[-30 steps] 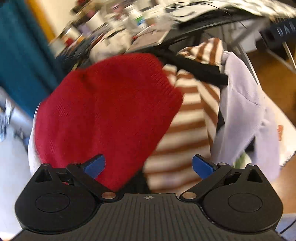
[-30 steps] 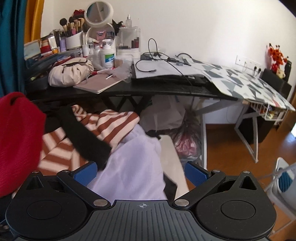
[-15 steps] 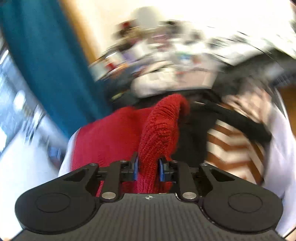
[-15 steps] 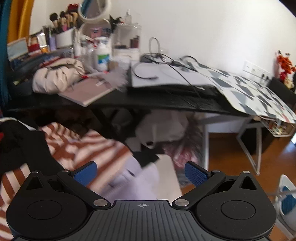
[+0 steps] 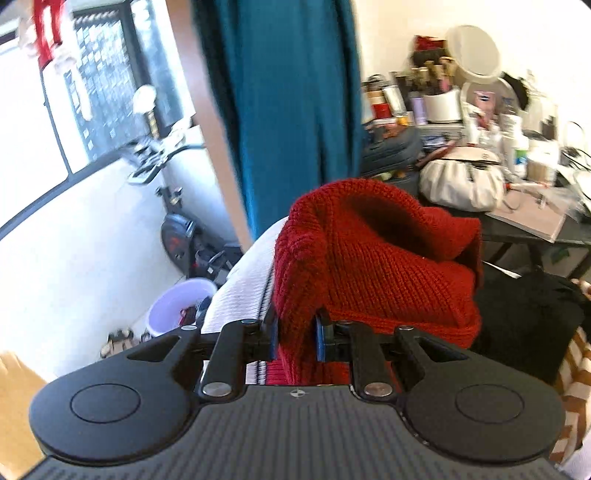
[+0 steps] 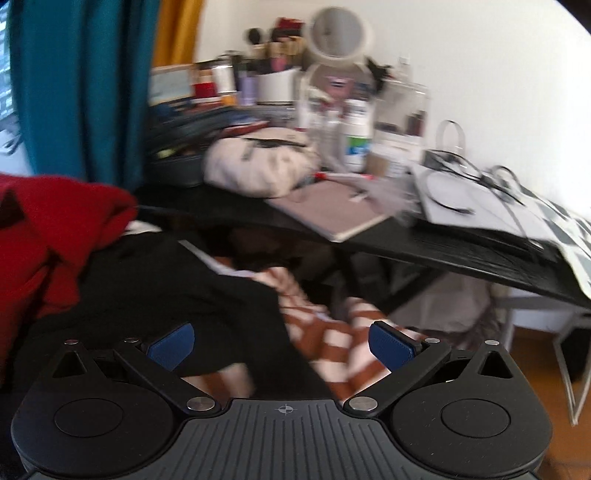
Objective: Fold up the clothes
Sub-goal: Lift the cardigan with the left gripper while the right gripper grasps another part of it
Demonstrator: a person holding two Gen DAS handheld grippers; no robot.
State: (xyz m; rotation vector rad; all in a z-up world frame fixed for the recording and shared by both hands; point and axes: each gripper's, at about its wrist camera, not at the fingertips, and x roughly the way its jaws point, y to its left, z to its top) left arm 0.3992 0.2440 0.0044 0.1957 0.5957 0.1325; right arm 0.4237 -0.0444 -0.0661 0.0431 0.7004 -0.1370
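Observation:
A red knitted garment (image 5: 373,258) rises bunched in the middle of the left wrist view. My left gripper (image 5: 295,341) is shut on a fold of it, blue pads pressing both sides. The same red knit (image 6: 44,236) shows at the left edge of the right wrist view. My right gripper (image 6: 282,343) stands open over a heap of clothes, nothing between its fingers. Under it lie a black garment (image 6: 177,291) and a brown-and-white striped garment (image 6: 332,343). The black garment (image 5: 528,314) also lies right of the red knit in the left wrist view.
A black desk (image 6: 461,247) crowded with a cream bag (image 6: 258,166), bottles, a round mirror (image 6: 338,33) and cables stands behind the heap. A teal curtain (image 5: 288,96) hangs at the back. A white ribbed surface (image 5: 243,284), an exercise bike (image 5: 177,236) and a lilac bucket (image 5: 177,302) lie left.
My left gripper closed on the red knit and lifted it, swinging left toward the curtain. My right gripper stayed open and moved left from the lilac garment to over the black and striped ones.

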